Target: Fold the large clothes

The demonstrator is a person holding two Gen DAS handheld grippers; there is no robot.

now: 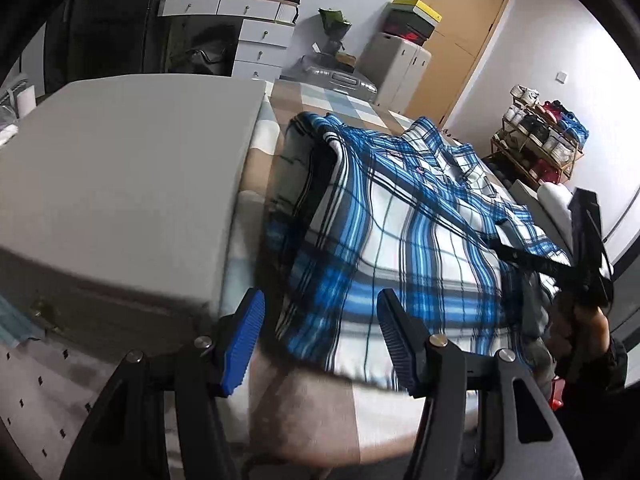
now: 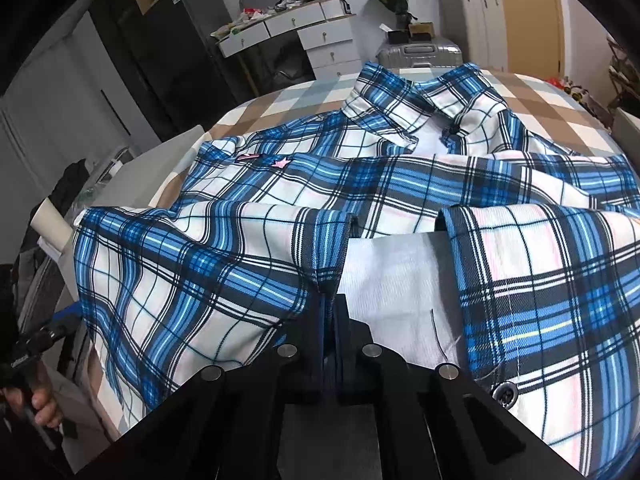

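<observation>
A: Where's your plaid shirt [image 2: 360, 184]?
B: Spread on the checked bed [image 2: 280, 100], collar far. Your right gripper [image 2: 330, 312] pinches its front edge; your left gripper [image 1: 320, 332] gapes half-wide, empty, at the hem

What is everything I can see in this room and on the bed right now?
plaid shirt: one, blue, white and black, spread on the bed, collar at the far end.
bed cover: one, tan, white and grey checks, under the shirt.
grey box: one, left of the shirt.
drawer unit: one, white, by the far wall, clutter on top.
suitcase: one, silver, beyond the bed.
door: one, light wood, far right.
shoe rack: one, loaded, right wall.
left gripper: black with blue pads, open, at the shirt's near edge.
right gripper: black, shut on the shirt's hem.
</observation>
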